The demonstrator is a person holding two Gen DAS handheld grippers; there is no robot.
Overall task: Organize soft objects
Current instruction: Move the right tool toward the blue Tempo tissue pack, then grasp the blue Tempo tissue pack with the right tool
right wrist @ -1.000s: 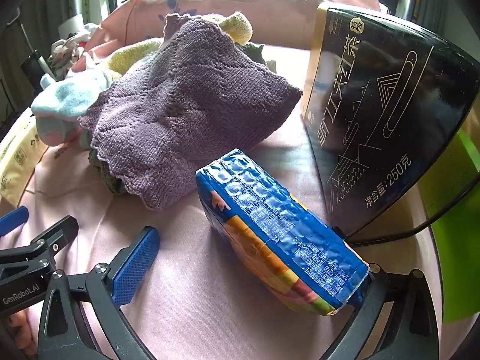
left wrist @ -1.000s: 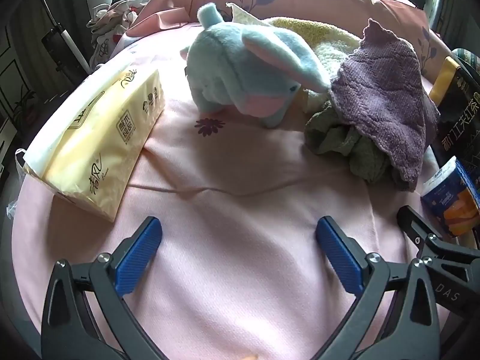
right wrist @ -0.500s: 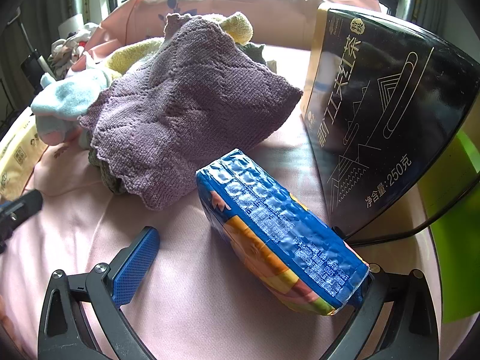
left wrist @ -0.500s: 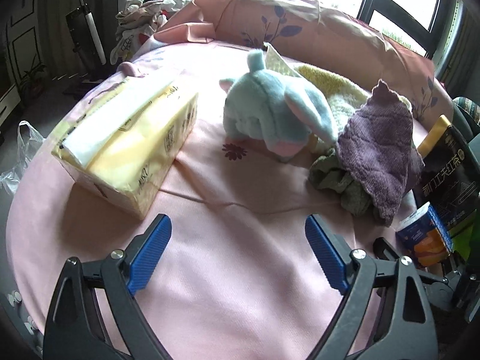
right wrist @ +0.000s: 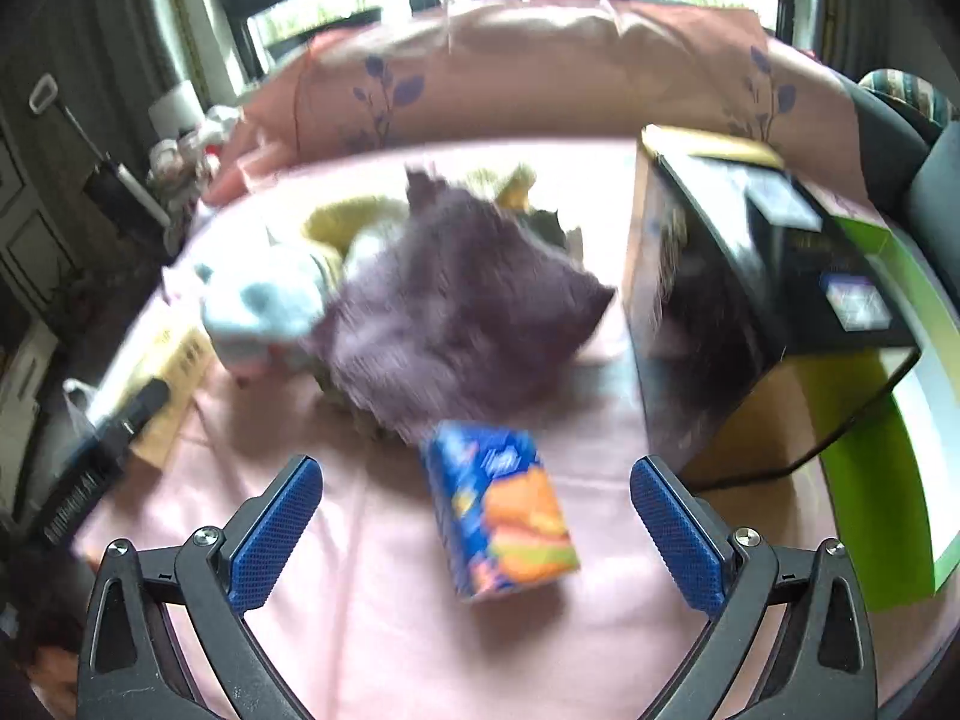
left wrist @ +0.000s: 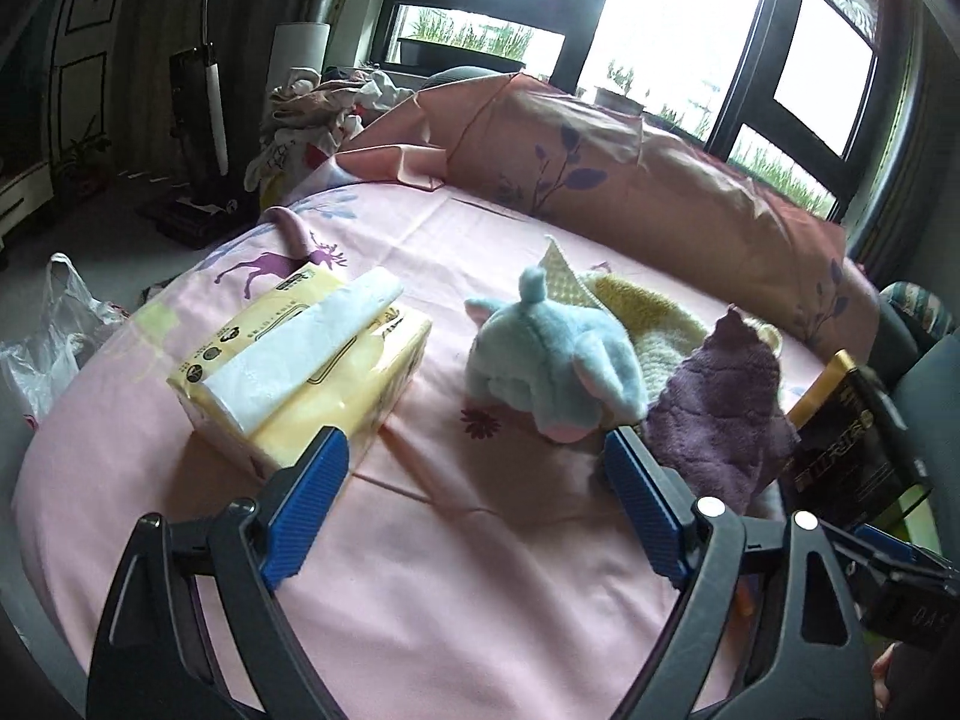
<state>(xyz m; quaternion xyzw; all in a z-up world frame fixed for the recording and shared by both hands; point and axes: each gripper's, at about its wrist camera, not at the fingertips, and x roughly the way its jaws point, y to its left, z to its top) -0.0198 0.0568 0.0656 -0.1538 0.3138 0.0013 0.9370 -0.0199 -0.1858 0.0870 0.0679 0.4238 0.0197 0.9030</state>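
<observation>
Now lifted clear of the blue packet [right wrist: 501, 510], right gripper [right wrist: 474, 525] open, seemingly empty; left gripper [left wrist: 474, 501] closing on nothing, short of plush elephant [left wrist: 555, 369].

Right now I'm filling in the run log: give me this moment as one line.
left gripper: closing, empty, over sheet | right gripper: open, empty | snack pack: lying free on sheet | purple cloth: piled beside plush elephant

Both wrist cameras are looking down along their fingers over the pink bed [left wrist: 480, 600], sharing the purple cloth [right wrist: 456, 312] and plush elephant [left wrist: 558, 360].
</observation>
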